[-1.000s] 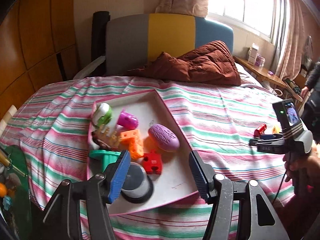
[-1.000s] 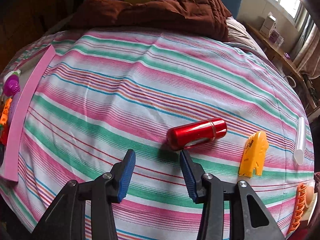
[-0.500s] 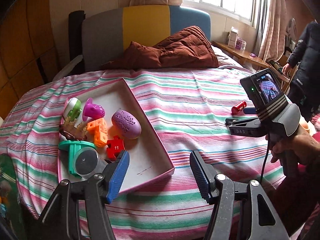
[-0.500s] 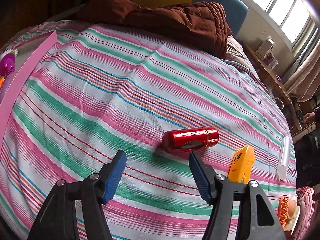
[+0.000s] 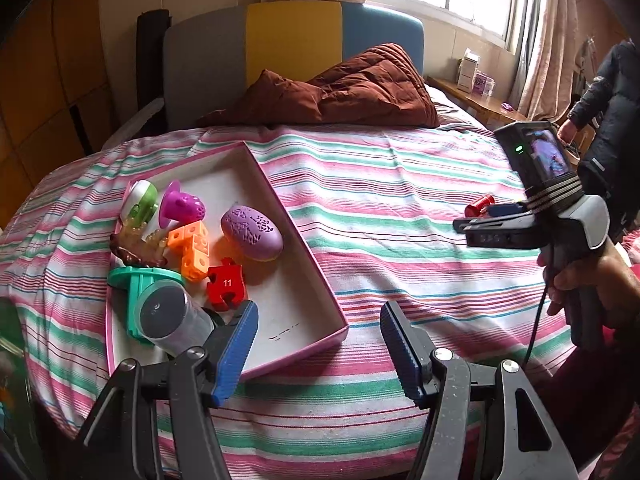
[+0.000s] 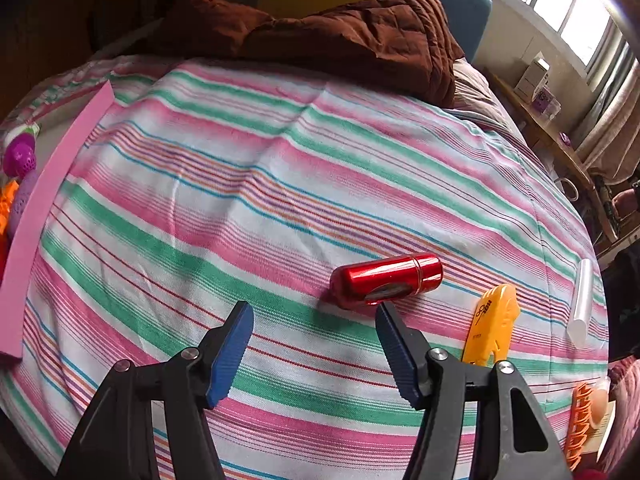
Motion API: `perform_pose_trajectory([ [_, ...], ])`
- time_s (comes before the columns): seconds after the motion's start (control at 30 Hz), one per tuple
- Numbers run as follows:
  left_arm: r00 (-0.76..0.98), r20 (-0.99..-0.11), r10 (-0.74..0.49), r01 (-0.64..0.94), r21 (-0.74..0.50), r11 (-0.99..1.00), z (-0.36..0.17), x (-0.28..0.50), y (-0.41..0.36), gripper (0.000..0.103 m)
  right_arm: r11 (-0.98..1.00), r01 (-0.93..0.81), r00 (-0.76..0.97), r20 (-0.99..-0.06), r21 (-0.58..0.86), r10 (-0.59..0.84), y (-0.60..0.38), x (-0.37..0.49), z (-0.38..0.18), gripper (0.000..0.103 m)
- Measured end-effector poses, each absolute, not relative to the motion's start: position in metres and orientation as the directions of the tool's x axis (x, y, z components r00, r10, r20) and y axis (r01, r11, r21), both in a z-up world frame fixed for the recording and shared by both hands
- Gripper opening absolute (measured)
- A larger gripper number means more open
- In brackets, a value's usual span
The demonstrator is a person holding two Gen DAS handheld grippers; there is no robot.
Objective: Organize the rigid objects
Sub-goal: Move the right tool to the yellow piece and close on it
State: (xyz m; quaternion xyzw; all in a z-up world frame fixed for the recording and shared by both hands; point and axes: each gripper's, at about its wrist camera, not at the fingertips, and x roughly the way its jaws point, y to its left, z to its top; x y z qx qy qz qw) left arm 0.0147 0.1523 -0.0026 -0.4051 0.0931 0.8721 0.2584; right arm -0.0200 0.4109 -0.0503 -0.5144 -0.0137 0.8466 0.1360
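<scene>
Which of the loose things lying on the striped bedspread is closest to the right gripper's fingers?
The red cylinder, lying on its side just beyond the right gripper. The yellow tool and clear tube lie farther right.

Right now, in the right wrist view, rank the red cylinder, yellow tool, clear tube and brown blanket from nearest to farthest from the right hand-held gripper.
1. Red cylinder: lying just beyond the right hand-held gripper, by its right fingertip.
2. Yellow tool: to the right.
3. Clear tube: near the bedspread's right edge.
4. Brown blanket: at the far end, by the headboard.

right gripper (image 6: 314, 350) fingers (image 6: 230, 354) wider than before
</scene>
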Motion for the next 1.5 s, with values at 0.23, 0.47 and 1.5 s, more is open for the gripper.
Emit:
perform_pose_trajectory([
  [0.23,-0.534,-0.759,0.373,-0.514,-0.058,-0.856,-0.004,0.01,0.148,0.064,-0.918,-0.375,-0.495,-0.809,-0.131,0.318,0.45,-0.021,-0.019,0.063],
  [0.47,-0.531,-0.76,0.374,-0.517,-0.059,-0.854,-0.004,0.008,0.15,0.064,-0.77,-0.637,-0.464,-0.814,0.033,0.349,0.545,-0.003,-0.018,0.056],
  [1.5,-0.492,-0.785,0.377,-0.598,-0.009,-0.801,-0.01,-0.033,0.26,0.066,-0.779,-0.625,-0.252,-0.933,-0.047,0.258,0.549,-0.005,-0.064,0.031],
])
